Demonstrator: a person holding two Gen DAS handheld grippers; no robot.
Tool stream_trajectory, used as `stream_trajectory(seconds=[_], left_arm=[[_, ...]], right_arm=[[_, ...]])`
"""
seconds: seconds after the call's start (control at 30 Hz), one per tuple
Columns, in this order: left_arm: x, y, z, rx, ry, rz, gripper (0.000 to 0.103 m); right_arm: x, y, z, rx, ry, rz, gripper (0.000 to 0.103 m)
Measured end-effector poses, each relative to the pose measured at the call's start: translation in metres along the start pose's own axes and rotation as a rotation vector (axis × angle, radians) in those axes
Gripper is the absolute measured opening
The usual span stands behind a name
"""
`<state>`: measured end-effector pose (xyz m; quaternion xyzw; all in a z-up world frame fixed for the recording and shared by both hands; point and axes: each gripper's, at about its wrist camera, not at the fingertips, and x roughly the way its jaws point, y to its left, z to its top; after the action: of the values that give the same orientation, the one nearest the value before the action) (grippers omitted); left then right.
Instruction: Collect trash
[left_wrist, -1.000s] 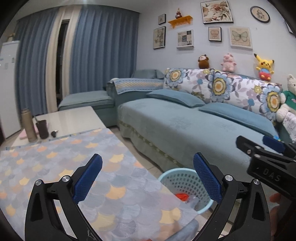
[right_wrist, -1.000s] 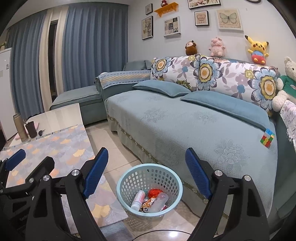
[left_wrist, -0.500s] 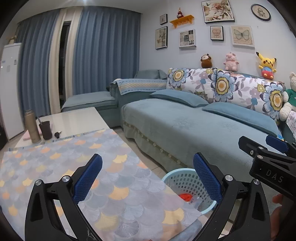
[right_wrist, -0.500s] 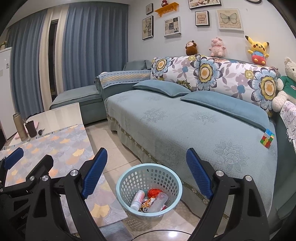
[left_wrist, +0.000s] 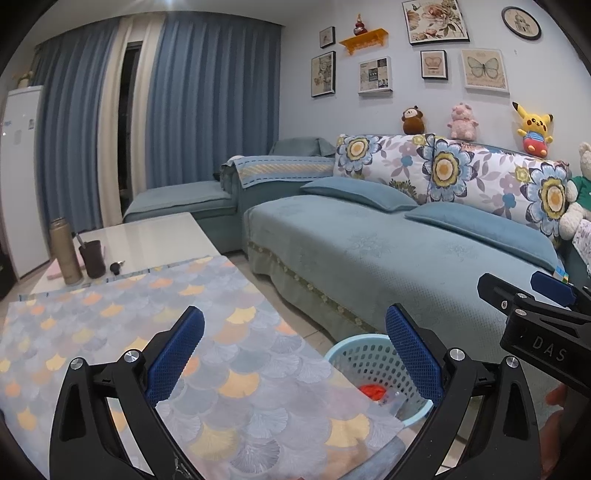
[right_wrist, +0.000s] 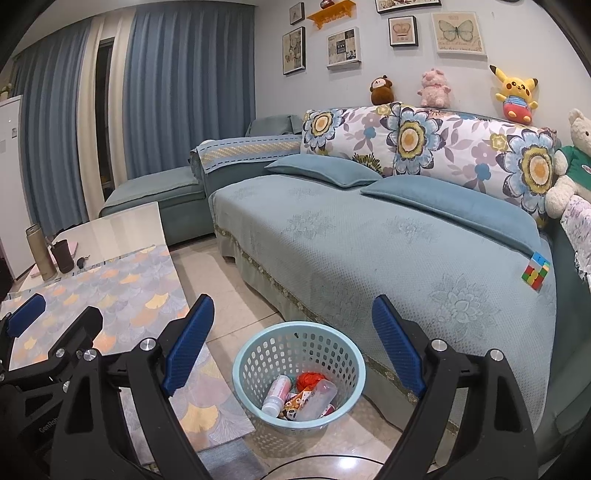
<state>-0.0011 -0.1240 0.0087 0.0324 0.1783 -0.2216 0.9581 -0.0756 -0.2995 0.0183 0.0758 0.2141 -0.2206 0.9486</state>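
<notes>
Two long teal velvety sofa sections (right_wrist: 369, 243) are filling the room beneath pleated blue curtains (right_wrist: 184, 85). A glossy white coffee table (left_wrist: 147, 236) is carrying a scalloped grey-and-orange fabric cloth (left_wrist: 207, 354). On the pale tiled floor (right_wrist: 236, 291), just beside the sofa's hem, a round perforated light-blue plastic basket (right_wrist: 255, 358) is sitting, holding a white bottle, a clear bottle, red scrap and wrappers. The left gripper (left_wrist: 293, 356) and right gripper (right_wrist: 291, 343) are both standing wide, gripping nothing, their blue ribbed pads (right_wrist: 190, 343) hanging above table and basket.

The right gripper (right_wrist: 291, 343) hangs wide open above a pale blue basket (right_wrist: 255, 360) of bottles and wrappers on the floor beside a teal sofa (right_wrist: 369, 236).
</notes>
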Motion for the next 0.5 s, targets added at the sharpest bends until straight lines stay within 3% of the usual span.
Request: stream_trajectory(seconds=[0.5], left_arm=[[0.0032,0.0026,-0.0009,-0.006,0.002,0.011,0.095]], right_arm=[[0.0036,-0.0008,-0.0005,0.007,0.012,0.005,0.083]])
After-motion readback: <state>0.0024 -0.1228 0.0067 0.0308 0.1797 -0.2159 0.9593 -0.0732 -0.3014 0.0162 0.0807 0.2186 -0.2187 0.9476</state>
